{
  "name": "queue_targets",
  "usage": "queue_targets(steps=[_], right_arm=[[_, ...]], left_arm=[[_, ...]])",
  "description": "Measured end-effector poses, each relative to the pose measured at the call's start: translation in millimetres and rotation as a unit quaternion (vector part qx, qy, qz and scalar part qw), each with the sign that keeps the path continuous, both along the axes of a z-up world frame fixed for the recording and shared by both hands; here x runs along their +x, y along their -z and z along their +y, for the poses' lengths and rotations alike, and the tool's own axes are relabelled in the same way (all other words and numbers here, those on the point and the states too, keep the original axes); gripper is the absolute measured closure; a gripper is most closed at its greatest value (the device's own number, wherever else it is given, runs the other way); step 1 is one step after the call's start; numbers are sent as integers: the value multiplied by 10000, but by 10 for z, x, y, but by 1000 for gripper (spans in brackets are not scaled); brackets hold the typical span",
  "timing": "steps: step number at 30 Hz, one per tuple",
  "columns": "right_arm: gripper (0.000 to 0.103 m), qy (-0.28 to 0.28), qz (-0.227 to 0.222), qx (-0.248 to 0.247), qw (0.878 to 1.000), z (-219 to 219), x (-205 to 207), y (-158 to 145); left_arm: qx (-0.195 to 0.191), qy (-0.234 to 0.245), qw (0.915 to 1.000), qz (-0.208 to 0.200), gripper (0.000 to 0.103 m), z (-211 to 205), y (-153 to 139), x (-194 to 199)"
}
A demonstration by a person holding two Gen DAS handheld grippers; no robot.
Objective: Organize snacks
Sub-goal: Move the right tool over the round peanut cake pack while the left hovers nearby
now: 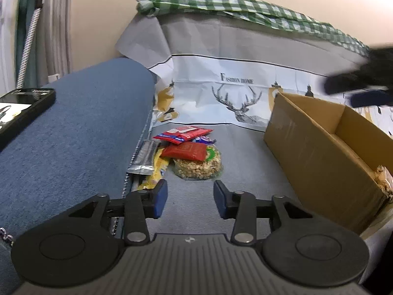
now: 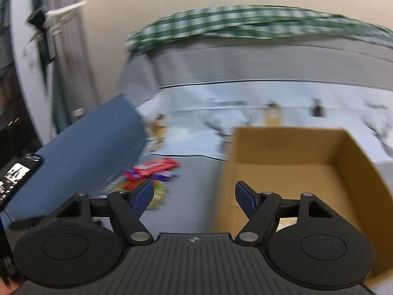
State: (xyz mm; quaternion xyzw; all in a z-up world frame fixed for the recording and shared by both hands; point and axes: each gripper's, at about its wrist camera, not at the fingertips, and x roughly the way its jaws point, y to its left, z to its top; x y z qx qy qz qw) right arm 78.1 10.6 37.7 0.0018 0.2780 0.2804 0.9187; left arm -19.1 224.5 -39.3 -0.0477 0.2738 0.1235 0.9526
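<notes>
A small heap of snacks lies on the grey sofa cover: a long red packet (image 1: 183, 134) at the back, a flat red packet (image 1: 186, 151) on a clear bag of nuts (image 1: 197, 168), a silver bar (image 1: 145, 156) and a yellow packet (image 1: 158, 169) at the left. My left gripper (image 1: 190, 198) stands open just in front of the heap, with nothing between its fingers. An open cardboard box (image 1: 316, 152) sits to the right. In the blurred right wrist view my right gripper (image 2: 194, 196) is open and empty, by the near left corner of the box (image 2: 282, 172), the snacks (image 2: 153, 170) to its left.
A blue armrest (image 1: 73, 132) rises on the left with a lit phone (image 1: 19, 109) on it. The sofa back wears a deer-print cover (image 1: 235, 98) and a green checked cloth (image 1: 221, 2). The other gripper shows as a dark blur (image 1: 361, 83) above the box. Something pale lies in the box's near corner (image 1: 383, 179).
</notes>
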Motion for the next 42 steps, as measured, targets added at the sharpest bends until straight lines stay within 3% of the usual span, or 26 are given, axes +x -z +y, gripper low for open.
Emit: queue_targets(steps=[1, 5, 12, 16, 19, 29, 38, 40, 42], right_arm=[[18, -125, 27, -36, 9999, 148, 80, -2], [12, -592, 374, -378, 9968, 772, 467, 123], [6, -838, 876, -1198, 9854, 1608, 1027, 769], [4, -965, 1200, -1458, 9773, 1872, 1226, 1122], [3, -998, 1190, -1733, 9725, 2023, 1303, 1293], [6, -1247, 1286, -1524, 9720, 2221, 1326, 1341], [50, -1851, 1444, -1390, 9621, 2089, 1146, 1209], [79, -1780, 1480, -1409, 9626, 1952, 1115, 1164], [99, -1641, 1545, -1499, 9627, 1805, 1082, 1127]], left_arm=[[-20, -37, 10000, -13, 51, 20, 4, -11], [-2, -122, 9999, -92, 48, 49, 3, -42], [-246, -194, 9994, -130, 47, 153, 6, -52], [-291, -166, 9994, -130, 47, 164, 22, -42], [-327, -152, 9993, -131, 47, 178, 29, -38], [-338, -137, 9993, -108, 48, 183, 32, -26], [-338, -148, 9993, -37, 48, 186, 15, 2], [-331, -163, 9993, -26, 48, 186, 11, 15], [-323, -182, 9993, -11, 48, 178, 8, 26]])
